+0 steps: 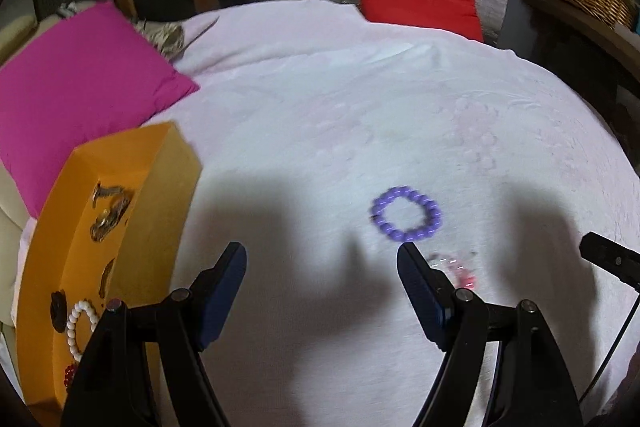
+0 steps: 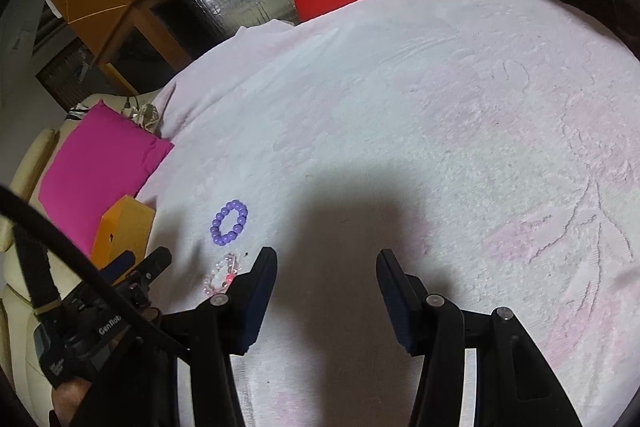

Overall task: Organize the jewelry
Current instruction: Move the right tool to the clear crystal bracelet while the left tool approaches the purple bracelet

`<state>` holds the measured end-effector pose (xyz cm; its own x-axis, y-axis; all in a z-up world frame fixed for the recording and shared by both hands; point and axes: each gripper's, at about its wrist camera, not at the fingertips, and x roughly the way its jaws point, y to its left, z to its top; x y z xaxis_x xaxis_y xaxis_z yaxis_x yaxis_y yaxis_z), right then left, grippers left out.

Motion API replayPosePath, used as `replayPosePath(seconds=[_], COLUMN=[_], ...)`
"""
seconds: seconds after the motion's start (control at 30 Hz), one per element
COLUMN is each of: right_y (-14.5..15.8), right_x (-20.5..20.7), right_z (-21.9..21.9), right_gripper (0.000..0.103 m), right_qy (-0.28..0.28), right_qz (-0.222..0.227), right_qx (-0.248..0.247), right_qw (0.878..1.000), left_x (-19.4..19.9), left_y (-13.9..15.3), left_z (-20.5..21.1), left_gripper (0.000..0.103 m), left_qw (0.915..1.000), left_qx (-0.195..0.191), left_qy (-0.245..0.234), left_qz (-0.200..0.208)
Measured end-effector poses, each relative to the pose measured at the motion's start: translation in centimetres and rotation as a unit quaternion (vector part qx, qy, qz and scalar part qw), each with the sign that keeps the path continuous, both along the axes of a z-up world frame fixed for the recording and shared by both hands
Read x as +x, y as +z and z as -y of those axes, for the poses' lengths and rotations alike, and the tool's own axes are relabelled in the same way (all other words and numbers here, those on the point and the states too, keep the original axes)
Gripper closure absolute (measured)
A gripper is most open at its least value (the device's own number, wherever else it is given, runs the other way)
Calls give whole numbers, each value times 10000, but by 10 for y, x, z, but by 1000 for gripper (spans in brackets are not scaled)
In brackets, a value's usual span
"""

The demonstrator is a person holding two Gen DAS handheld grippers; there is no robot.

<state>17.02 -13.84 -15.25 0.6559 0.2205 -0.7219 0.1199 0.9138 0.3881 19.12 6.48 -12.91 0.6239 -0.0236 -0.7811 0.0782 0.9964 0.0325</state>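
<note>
Both wide apart and gripping nothing: left tool (image 1: pixel 322 251), right tool (image 2: pixel 327 253). Purple bracelet (image 1: pixel 407 214) flat on the white bed (image 1: pixel 320 99), a little way from the orange box (image 1: pixel 160 187). Best to lower the left tool over one side of the bead ring, pinch gently, then carry over to the box. Blurry pink piece (image 2: pixel 224 275) near the bracelet, hard to make out. Box partly cut off.

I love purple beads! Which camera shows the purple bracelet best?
The right wrist view: the purple bracelet looks sharp there, each bead distinct, lying whole on the white blanket. The left wrist view shows it bigger but smeared by blur.
</note>
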Motion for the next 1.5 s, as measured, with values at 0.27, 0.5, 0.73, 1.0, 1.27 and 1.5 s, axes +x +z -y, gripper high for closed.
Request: replayPosePath(seconds=[0.27,0.5,0.73,1.0,1.27,1.5], right_y=[-2,-2,-13,-25,-40,-33], right_x=[3,7,13,27,40,39], right_z=[-11,-43,-71,-88,-114,-113], right_gripper=[47,47,64,64,85,93], right_qy=[177,748,1202,1261,1352,1317], right_qz=[53,225,210,90,-91,51], right_qx=[118,81,-59,-192,-664,-1014], right_qw=[9998,9969,9925,9918,9886,9861], left_x=[-2,-5,-5,-7,-8,-9], left_y=[-2,6,12,13,13,12], left_z=[-20,-30,-42,-43,-50,-45], left_gripper=[25,25,25,25,25,25], left_qw=[9999,9997,9995,9996,9994,9997], left_qx=[71,65,-20,1,-17,2], left_qy=[85,225,309,273,342,245], left_qz=[-107,-28,20,3,20,18])
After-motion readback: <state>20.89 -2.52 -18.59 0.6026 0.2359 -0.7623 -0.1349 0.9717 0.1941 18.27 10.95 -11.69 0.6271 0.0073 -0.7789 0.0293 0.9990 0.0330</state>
